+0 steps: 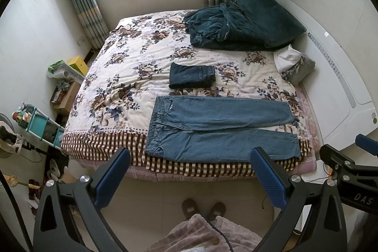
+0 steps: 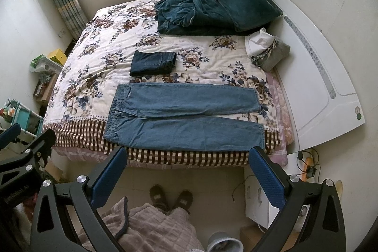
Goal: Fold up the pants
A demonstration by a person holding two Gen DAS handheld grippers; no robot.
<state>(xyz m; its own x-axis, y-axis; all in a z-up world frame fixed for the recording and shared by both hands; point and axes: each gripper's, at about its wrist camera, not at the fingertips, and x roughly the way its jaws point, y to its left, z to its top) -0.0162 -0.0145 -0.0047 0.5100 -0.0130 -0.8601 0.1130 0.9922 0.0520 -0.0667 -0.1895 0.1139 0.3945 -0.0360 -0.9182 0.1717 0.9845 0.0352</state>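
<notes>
While both tools hang in the air above the floor at the near side of the bed (image 1: 99, 63), neither touches any cloth. The left tool (image 1: 189, 176) has its blue-padded fingers spread wide with nothing between them, and the right tool (image 2: 187, 174) is spread wide and empty as well.

The light blue jeans (image 1: 219, 129) lie flat along the near edge of the floral quilt (image 1: 132, 58), waistband to the left and both legs stretched out to the right, side by side with a narrow gap between them near the cuffs. Just beyond them sits a pair of dark jeans folded (image 1: 192, 75) into a small rectangle. Farther back, near the white headboard (image 1: 330, 77), a dark teal blanket (image 1: 238, 20) lies bunched, with what seems to be a small heap of white and grey clothes (image 1: 295, 63) beside it.

The person's slippered feet (image 1: 203, 207) stand on the tiled floor, just short of the bed.
</notes>
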